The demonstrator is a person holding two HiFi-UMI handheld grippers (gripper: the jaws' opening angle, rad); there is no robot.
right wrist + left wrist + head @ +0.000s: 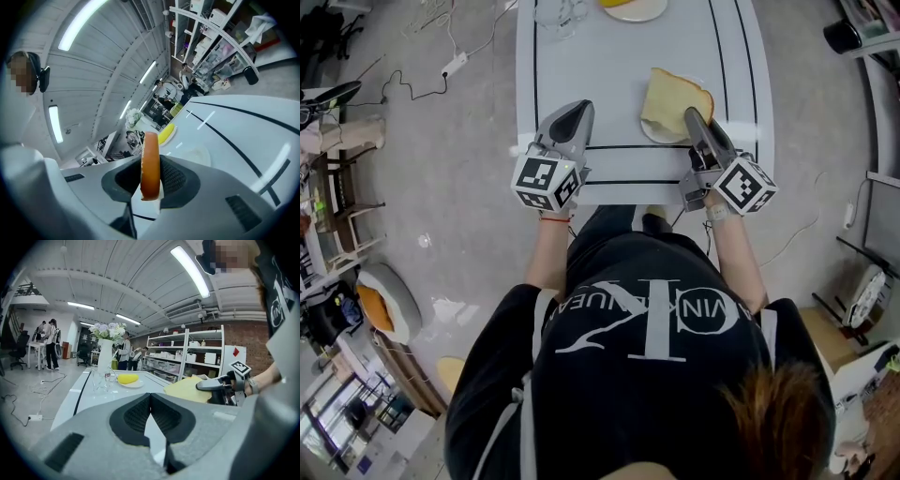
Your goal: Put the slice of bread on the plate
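One white table (600, 66) on grey floor (450, 169); right gripper (694, 117) clamps bread slice (670, 98), left gripper (579, 108) closed.

White table (600, 66), black lines: white plate (654, 137) near front edge; far end: glassware (561, 14), second plate (649, 11) bearing yellow food (127, 378).

Bread slice (675, 103), brown crust, held abv white plate (654, 136).

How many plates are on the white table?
2. The near plate lies by the table's front edge, partly beneath the bread slice held in the right hand-held gripper. The far plate, at the table's other end, carries a yellow item. More may lie beyond the frame.
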